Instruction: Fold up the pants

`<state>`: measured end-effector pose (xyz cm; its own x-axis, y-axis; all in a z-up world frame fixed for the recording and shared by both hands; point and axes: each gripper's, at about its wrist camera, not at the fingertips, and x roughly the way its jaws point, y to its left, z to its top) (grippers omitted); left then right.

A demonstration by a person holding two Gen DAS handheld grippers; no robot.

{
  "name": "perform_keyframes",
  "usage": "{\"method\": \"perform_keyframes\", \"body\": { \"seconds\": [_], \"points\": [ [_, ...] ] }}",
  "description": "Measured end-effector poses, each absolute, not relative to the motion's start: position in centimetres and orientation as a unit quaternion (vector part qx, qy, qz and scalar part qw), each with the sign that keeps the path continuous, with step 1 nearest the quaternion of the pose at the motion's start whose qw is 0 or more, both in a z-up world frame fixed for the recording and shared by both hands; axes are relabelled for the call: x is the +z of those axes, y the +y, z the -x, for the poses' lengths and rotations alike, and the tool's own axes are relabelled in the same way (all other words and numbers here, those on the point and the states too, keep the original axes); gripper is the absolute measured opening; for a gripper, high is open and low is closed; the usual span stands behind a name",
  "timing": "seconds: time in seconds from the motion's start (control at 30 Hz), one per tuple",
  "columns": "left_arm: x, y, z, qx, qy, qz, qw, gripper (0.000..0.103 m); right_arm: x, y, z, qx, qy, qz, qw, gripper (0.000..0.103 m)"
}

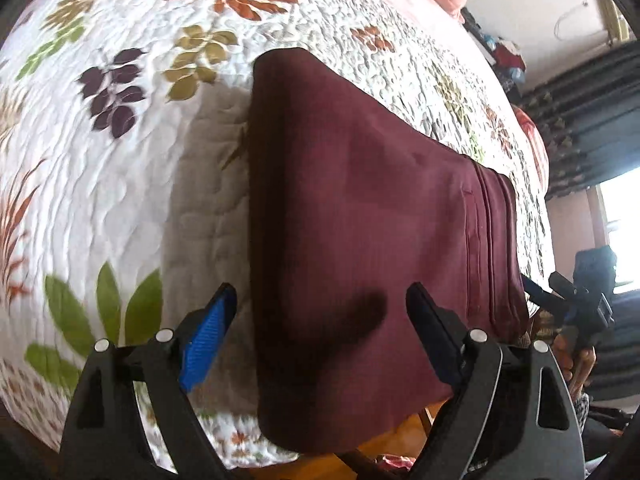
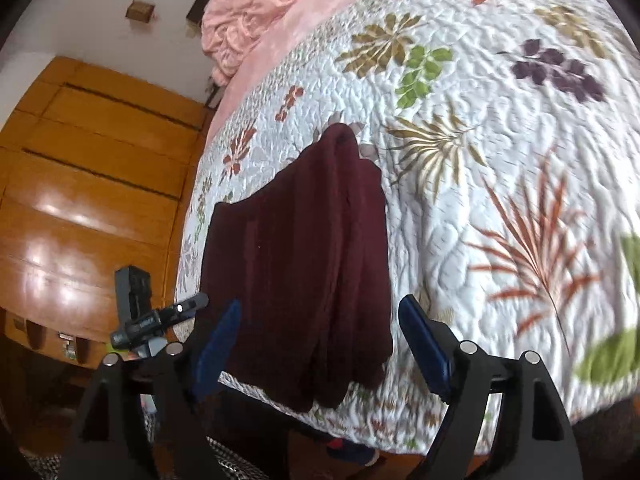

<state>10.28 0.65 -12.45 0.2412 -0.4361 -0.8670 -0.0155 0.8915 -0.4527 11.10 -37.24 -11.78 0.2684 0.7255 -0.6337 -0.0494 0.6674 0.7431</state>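
Observation:
Dark maroon pants (image 1: 360, 208) lie folded on a white floral quilt (image 1: 120, 160), near the bed's edge, with one end hanging a little over it. In the left wrist view my left gripper (image 1: 320, 320) is open above the pants, its blue pads wide apart and touching nothing. The right wrist view shows the same pants (image 2: 296, 264) as a stacked bundle. My right gripper (image 2: 320, 332) hovers open over their near end, nothing pinched between its pads. The other gripper (image 2: 160, 316) shows at the left of that view, and at the right edge (image 1: 580, 300) of the left wrist view.
Pink bedding (image 2: 260, 12) lies bunched at the head of the bed. A wooden dresser (image 2: 80, 180) stands beside the bed. Dark curtains (image 1: 592, 120) and a bright window (image 1: 620, 220) are beyond the far side. The quilt's edge (image 2: 360, 420) drops to the floor close below the grippers.

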Motion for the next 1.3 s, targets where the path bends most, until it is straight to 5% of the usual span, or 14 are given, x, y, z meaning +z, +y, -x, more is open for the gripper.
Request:
{"method": "perform_keyframes", "body": {
  "seconds": [0.6, 0.8, 1.3],
  "points": [
    [-15.8, 0.7, -10.8, -0.173, 0.626, 0.216, 0.729, 0.092, -16.4, -35.5, -13.7, 0.298, 0.582, -0.329, 0.681, 0.081],
    [-16.5, 0.5, -10.8, -0.188, 0.618, 0.225, 0.73, 0.1, -17.3, -34.7, -14.1, 0.311, 0.574, -0.339, 0.678, 0.089],
    [-17.1, 0.8, -11.8, -0.158, 0.633, 0.259, 0.712, 0.1, -17.4, -32.5, -14.9, 0.378, 0.524, -0.334, 0.686, 0.098]
  ]
}}
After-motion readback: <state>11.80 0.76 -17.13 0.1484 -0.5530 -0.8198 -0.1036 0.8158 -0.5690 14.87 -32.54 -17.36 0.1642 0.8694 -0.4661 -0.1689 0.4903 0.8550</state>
